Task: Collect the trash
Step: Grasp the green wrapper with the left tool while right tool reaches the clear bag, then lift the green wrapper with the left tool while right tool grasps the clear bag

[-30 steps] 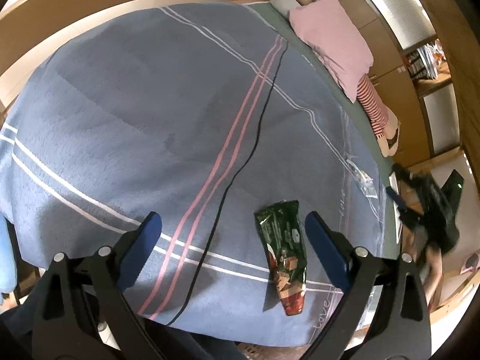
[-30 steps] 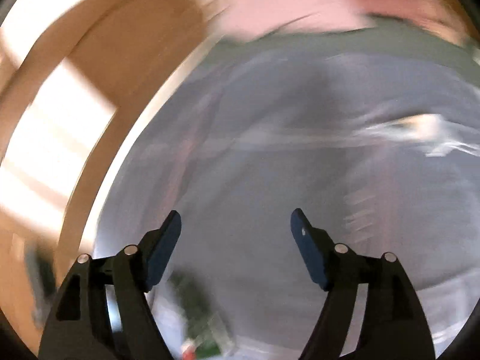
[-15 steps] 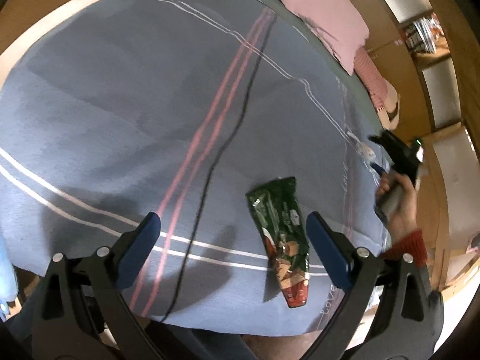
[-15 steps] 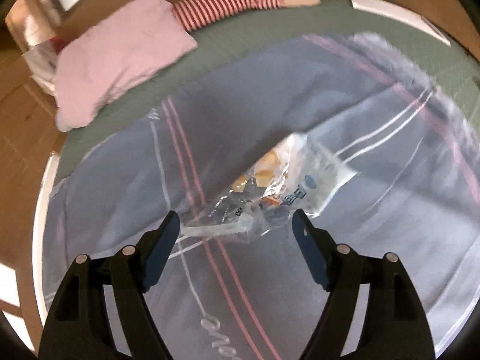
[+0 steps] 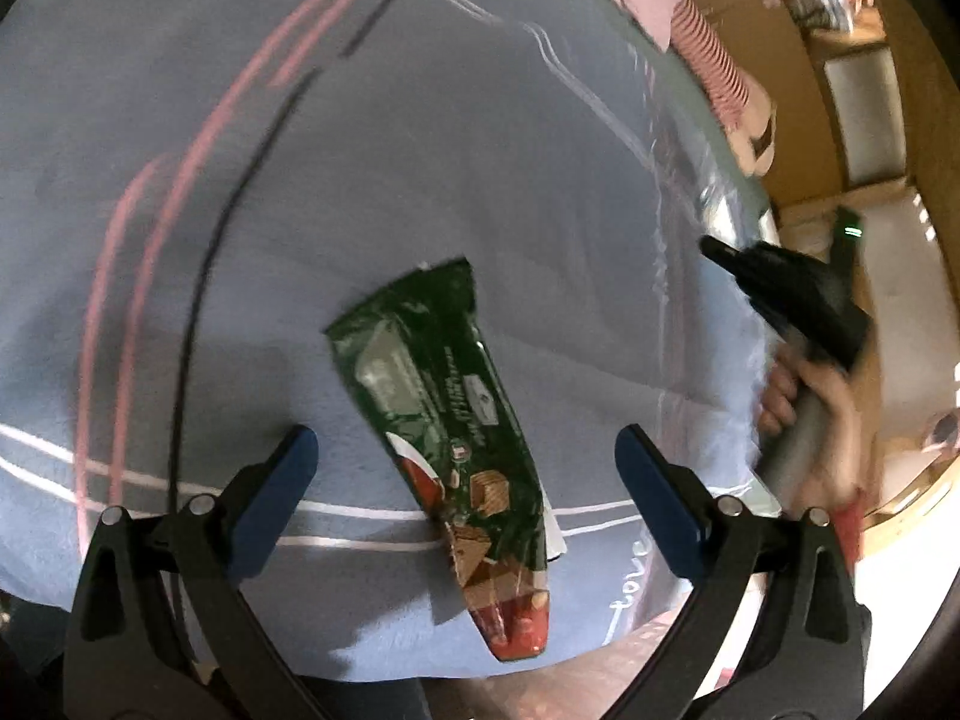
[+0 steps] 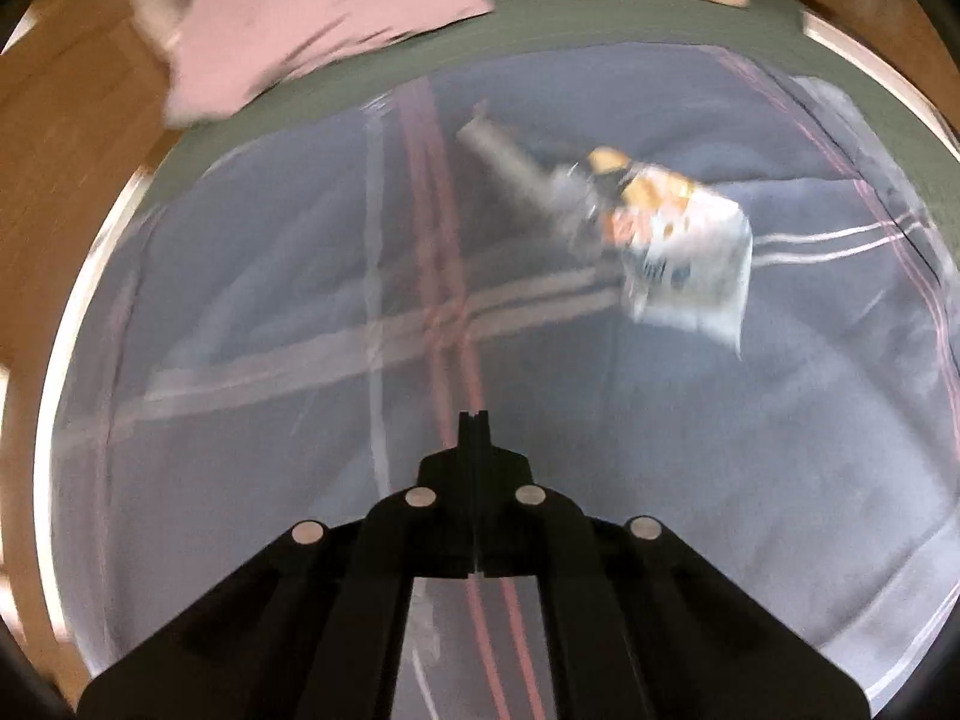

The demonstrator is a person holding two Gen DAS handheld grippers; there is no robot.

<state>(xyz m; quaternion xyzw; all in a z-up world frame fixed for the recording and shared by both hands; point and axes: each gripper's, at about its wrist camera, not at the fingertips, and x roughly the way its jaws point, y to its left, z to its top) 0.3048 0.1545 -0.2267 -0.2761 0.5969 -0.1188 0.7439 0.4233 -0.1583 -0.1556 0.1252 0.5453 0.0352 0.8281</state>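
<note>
The left gripper (image 5: 462,468) hangs wide open over a green snack wrapper (image 5: 447,414) lying on the blue blanket (image 5: 420,150), with the right gripper (image 5: 780,294) at the right edge

Indoor light is soft and fairly dim. Both fisheye views bow strongly toward dark, vignetted rims. The blanket (image 5: 420,180) stripes smear in the left view; in the right, the clear wrapper (image 6: 678,240) and pink pillow (image 6: 324,18) blur heavily.
</note>
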